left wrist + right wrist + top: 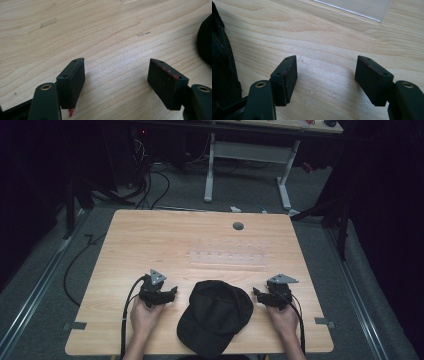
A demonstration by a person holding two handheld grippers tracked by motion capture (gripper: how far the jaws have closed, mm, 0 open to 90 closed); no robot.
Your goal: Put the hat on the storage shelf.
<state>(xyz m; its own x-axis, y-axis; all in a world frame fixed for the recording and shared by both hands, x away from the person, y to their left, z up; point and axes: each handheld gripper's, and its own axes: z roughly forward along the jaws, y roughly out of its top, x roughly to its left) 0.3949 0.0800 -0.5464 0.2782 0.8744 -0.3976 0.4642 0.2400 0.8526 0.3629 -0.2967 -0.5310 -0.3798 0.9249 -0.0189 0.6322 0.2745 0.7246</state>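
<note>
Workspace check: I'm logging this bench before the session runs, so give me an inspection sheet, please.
Surface: wooden table, light grain, small grey disc near the far edge.
Job's things: black cap lying between the hands at the near edge.
Clutter: clear plastic sheet flat at mid-table; tape tabs at the near corners.
Grippers: left gripper and right gripper open, nothing between the jaws, each beside the cap.
Cables: one black cable trails from each gripper.
Surroundings: dark room, white desk frame and floor cables beyond the table.
</note>
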